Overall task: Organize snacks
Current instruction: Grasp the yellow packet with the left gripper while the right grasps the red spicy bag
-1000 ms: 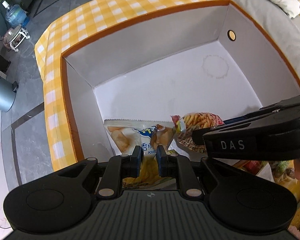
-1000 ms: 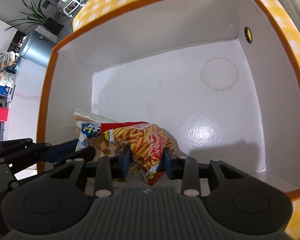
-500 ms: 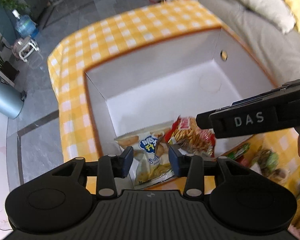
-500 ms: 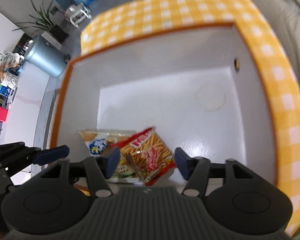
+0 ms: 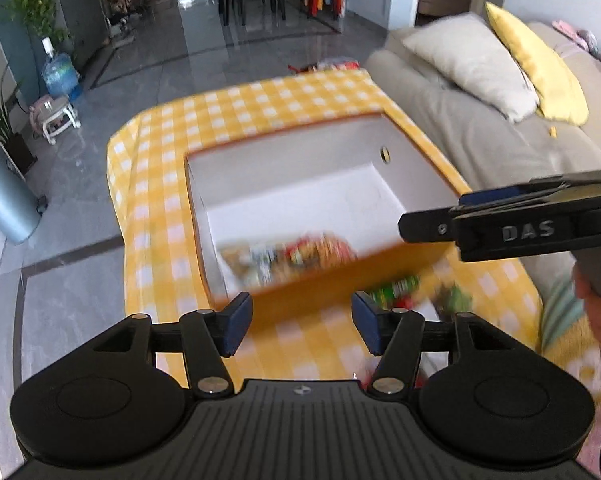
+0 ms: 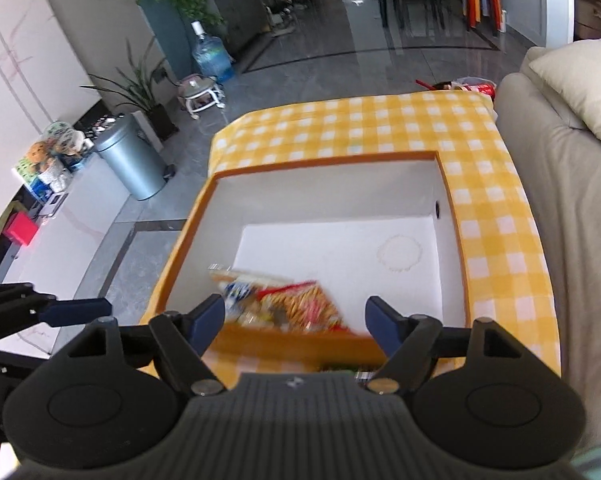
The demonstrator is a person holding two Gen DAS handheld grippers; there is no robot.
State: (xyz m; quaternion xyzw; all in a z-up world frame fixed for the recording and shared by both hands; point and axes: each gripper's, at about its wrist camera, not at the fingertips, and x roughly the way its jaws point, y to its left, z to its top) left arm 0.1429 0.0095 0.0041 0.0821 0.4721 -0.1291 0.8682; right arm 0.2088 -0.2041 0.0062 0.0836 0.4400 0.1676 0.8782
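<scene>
Above the tabletop: both hand-held grippers hang over the near edge of the box, touching nothing.
Left hand-held gripper (image 5: 301, 322): fingers spread wide, nothing between them; it sits over the checked cloth just short of the box's near wall.
Box (image 6: 450, 216): white inside, orange rim, standing on the yellow checked tabletop (image 6: 380, 120).
Chip bag (image 6: 236, 294): pale with a blue mark, lying on the box floor in the near-left corner, against the near wall.
Fries bag (image 6: 300, 306): red and orange, just right of the chip bag and overlapping it; blurred in both views.
Loose snacks (image 5: 396, 290): green and red packets on the cloth outside the box, near its front; too blurred to name.
Right hand-held gripper (image 6: 294, 322): released, fingers wide apart and empty, framing the two bags from above the near wall.
</scene>
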